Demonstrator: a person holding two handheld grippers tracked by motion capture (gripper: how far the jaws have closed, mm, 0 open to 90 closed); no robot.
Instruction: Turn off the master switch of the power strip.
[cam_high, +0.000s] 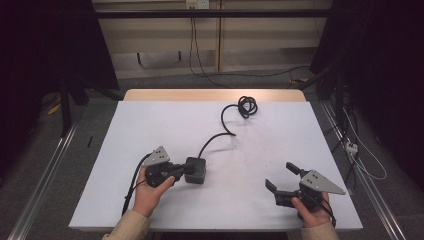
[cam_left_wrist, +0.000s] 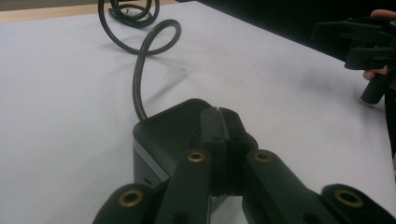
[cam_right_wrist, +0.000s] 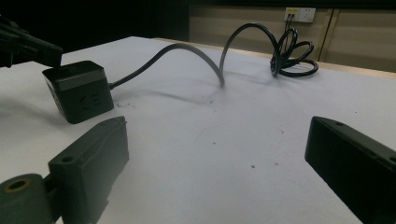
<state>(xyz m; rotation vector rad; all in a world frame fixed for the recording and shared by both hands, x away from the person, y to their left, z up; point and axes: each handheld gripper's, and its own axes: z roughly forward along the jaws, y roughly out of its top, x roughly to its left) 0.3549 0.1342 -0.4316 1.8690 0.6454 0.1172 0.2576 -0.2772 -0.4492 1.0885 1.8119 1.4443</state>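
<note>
A black cube-shaped power socket (cam_high: 196, 170) lies on the white table (cam_high: 165, 125) left of centre. Its black cable (cam_high: 220, 135) loops back to a coil (cam_high: 247, 106) near the far edge. My left gripper (cam_high: 182, 171) is shut with nothing between its jaws. In the left gripper view its tips (cam_left_wrist: 223, 126) rest against the top near edge of the socket (cam_left_wrist: 163, 130). My right gripper (cam_high: 281, 176) stands open at the front right, apart from the socket. In the right gripper view its jaws (cam_right_wrist: 215, 130) frame bare table, with the socket (cam_right_wrist: 79, 91) at far left.
The table's wooden far edge (cam_high: 215, 95) shows behind the white surface. Metal floor rails (cam_high: 45, 170) run along both sides. A wall outlet (cam_high: 196, 4) with hanging cords sits behind the table. Dark curtains flank the area.
</note>
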